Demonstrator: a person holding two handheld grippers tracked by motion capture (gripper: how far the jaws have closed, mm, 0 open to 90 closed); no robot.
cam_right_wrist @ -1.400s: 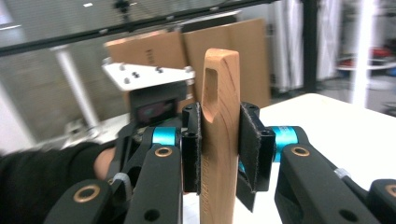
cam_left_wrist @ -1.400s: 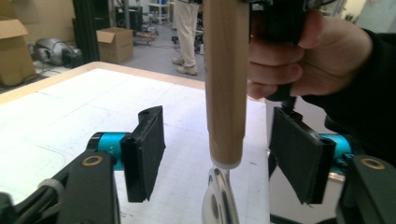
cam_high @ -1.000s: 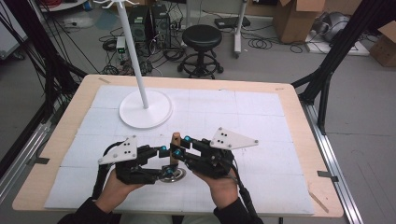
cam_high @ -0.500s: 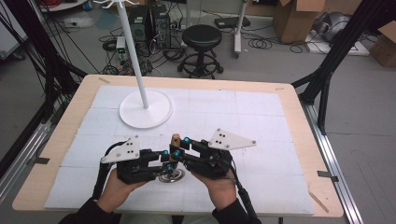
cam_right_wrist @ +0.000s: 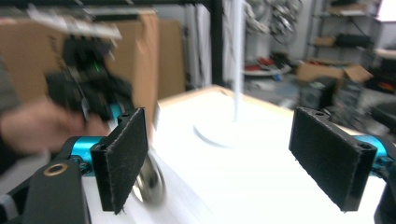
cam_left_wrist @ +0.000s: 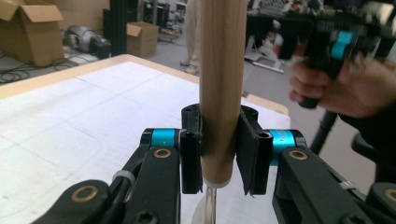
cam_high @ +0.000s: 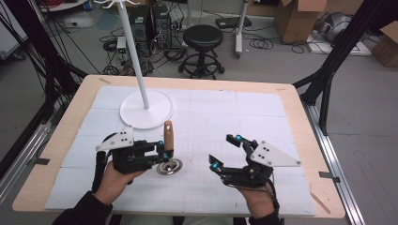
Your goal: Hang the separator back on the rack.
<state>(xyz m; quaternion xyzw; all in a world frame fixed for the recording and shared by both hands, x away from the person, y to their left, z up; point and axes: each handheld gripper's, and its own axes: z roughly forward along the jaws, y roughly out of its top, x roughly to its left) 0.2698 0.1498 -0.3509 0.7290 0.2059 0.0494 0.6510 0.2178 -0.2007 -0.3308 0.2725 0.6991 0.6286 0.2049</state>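
The wooden handle (cam_high: 168, 134) stands upright on the white mat, its lower end pinched between the two black pads of the left gripper (cam_high: 165, 151). In the left gripper view the handle (cam_left_wrist: 222, 88) rises straight up from between the pads (cam_left_wrist: 191, 156), which press on it from both sides, and a thin metal stem comes out of its underside just below them. That stem leads down to a round metal piece (cam_high: 169, 167) lying on the mat directly under the fingertips (what sort of utensil it is cannot be told from these pictures). The left hand (cam_high: 111, 180) grips the gripper body from behind.

The right gripper (cam_high: 224, 153) is well apart from the handle, off to the other side of the mat, held in the right hand (cam_high: 256, 197). Its jaws have just been opening and stand wide apart with nothing between them; the right gripper view shows both pads (cam_right_wrist: 122, 156) spread, with bare mat in the gap and the metal piece (cam_right_wrist: 150, 179) blurred just beyond one pad.

Beyond the left fingertips, farther up the table (cam_high: 300, 112), stands a white pole stand (cam_high: 146, 109) on its round base.
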